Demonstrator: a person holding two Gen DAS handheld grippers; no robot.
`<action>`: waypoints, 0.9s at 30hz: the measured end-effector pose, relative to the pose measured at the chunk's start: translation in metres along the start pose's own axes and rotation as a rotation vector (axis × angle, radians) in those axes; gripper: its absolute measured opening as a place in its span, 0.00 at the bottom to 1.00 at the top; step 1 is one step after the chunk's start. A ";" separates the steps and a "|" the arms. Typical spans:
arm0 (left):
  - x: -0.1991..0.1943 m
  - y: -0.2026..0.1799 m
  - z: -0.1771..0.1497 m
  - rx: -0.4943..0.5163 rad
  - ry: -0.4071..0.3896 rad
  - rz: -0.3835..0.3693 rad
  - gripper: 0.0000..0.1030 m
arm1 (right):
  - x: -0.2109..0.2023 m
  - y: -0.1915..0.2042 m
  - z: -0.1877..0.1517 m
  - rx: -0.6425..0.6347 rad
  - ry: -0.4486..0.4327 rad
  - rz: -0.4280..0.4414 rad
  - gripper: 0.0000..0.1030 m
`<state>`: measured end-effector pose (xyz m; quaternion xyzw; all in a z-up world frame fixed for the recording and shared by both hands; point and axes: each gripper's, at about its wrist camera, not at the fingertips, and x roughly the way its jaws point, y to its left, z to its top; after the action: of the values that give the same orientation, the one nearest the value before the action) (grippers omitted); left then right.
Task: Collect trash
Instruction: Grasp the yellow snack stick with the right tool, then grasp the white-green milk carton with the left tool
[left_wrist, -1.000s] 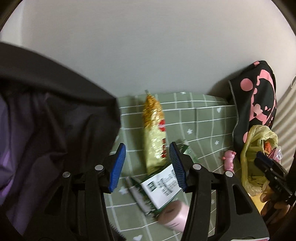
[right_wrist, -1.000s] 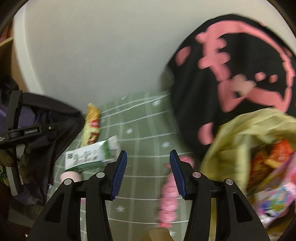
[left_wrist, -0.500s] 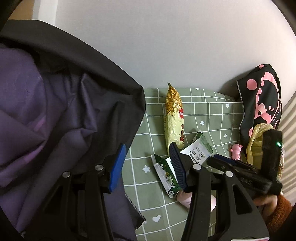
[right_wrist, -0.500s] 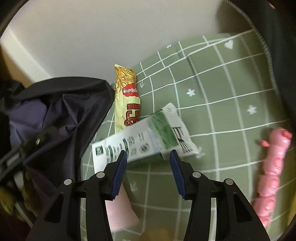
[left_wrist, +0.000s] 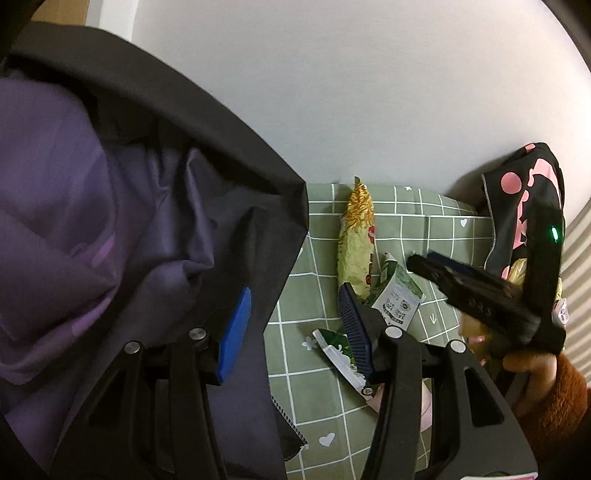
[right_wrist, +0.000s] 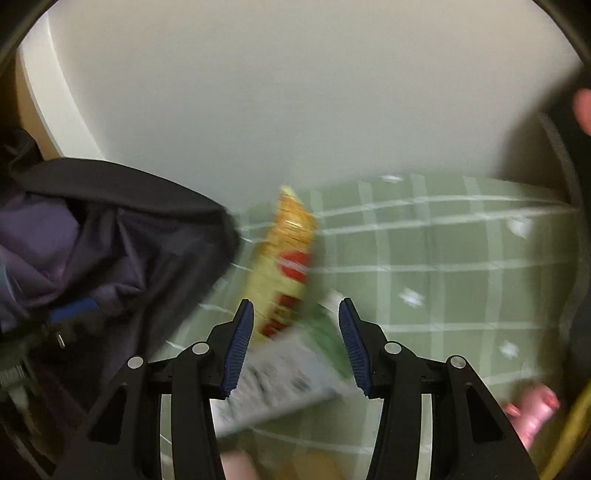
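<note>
Between right gripper (right_wrist: 296, 339) fingers, which are spread wide and holding nothing: green-white carton (right_wrist: 284, 373), blurry, lying on green checked cloth (right_wrist: 443, 295), pads not touching it. Just past it, yellow snack bag (right_wrist: 288, 258), long, pointing toward wall. Left gripper (left_wrist: 291, 328) fingers roughly half open, nothing gripped, one finger (left_wrist: 236, 328) over dark purple-lined jacket (left_wrist: 110, 221). Pink toy (right_wrist: 535, 410) off to right. Farther back, black bag with pink print (left_wrist: 524, 206) against wall.

Glossy foil snack packet (left_wrist: 355, 246), matt checked cloth (left_wrist: 424, 229), printed paper carton (right_wrist: 280, 373)
</note>
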<state>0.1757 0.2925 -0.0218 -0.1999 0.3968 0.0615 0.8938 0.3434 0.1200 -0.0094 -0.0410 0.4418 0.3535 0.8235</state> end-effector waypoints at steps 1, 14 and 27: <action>0.000 0.001 -0.001 -0.001 0.002 0.000 0.46 | 0.011 0.004 0.006 0.011 0.015 0.009 0.44; 0.016 0.007 -0.011 0.009 0.049 -0.064 0.46 | 0.049 0.009 0.028 -0.060 0.100 0.010 0.25; 0.068 -0.090 -0.006 0.413 0.187 -0.198 0.51 | -0.108 -0.064 0.012 0.026 -0.207 -0.172 0.25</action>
<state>0.2414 0.2049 -0.0478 -0.0555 0.4602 -0.1276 0.8768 0.3527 0.0176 0.0640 -0.0311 0.3538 0.2782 0.8924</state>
